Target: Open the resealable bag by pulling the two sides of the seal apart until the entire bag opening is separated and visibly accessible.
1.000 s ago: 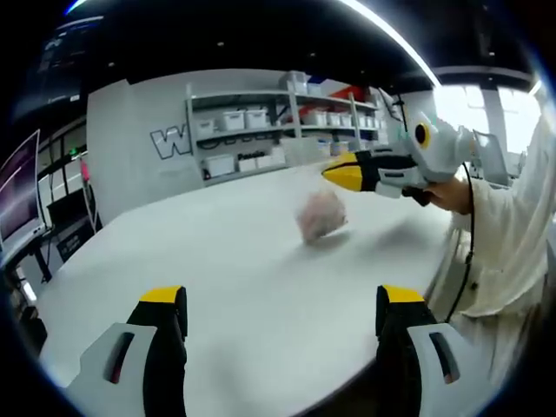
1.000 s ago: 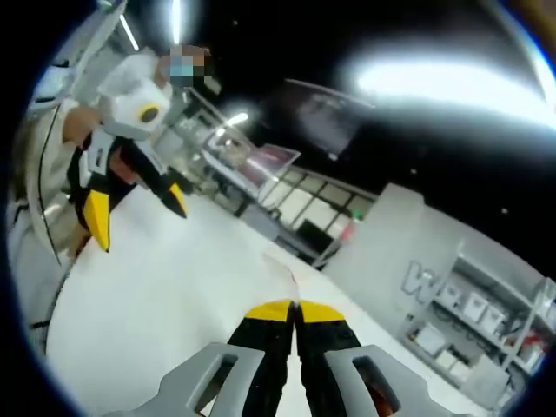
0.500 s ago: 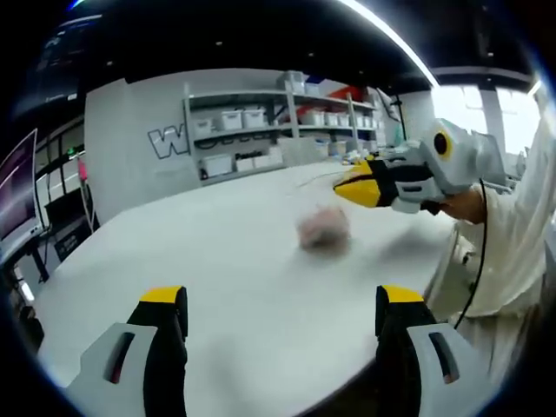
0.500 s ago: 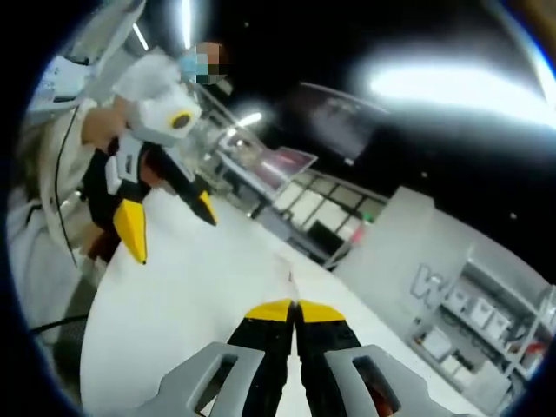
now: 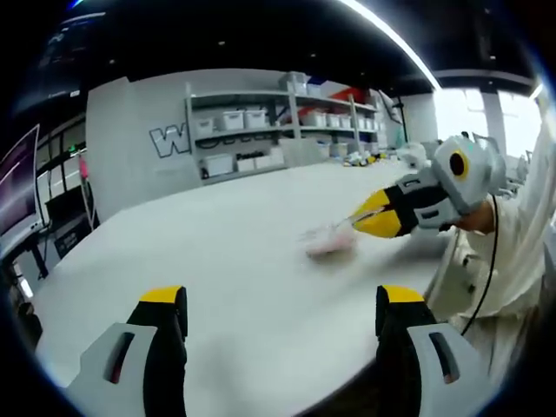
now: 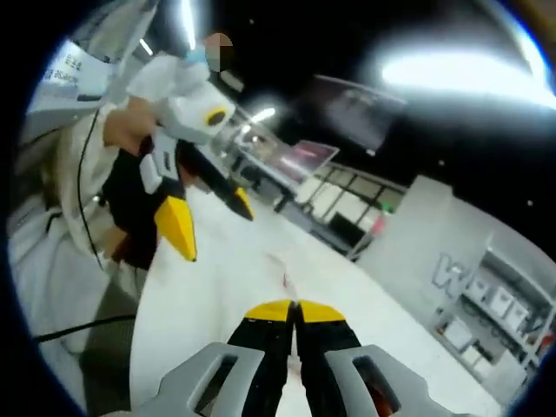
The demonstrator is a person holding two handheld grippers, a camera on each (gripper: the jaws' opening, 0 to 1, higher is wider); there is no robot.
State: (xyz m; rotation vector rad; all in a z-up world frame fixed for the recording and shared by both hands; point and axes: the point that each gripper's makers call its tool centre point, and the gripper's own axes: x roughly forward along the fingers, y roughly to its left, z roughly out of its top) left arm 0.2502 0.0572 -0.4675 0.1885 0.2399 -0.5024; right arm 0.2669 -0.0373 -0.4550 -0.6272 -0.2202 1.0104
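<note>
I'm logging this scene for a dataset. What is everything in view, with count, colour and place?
Resealable bag: one, clear with pinkish contents, low over the table, its edge at the right gripper's tips.
Table: one, white, spanning the foreground.
Shelving unit: one, grey, at the far wall, carrying white bins.
Wall lettering: one large "W", rest hidden by the shelves.
Monitors: several, at the left edge.
Ceiling light strip: one, white, overhead.
Left gripper: one, black jaws with yellow tips, open above the table.
Right gripper: one, same colours, jaws shut on the bag.
Person's sleeve: white, at the right.
</note>
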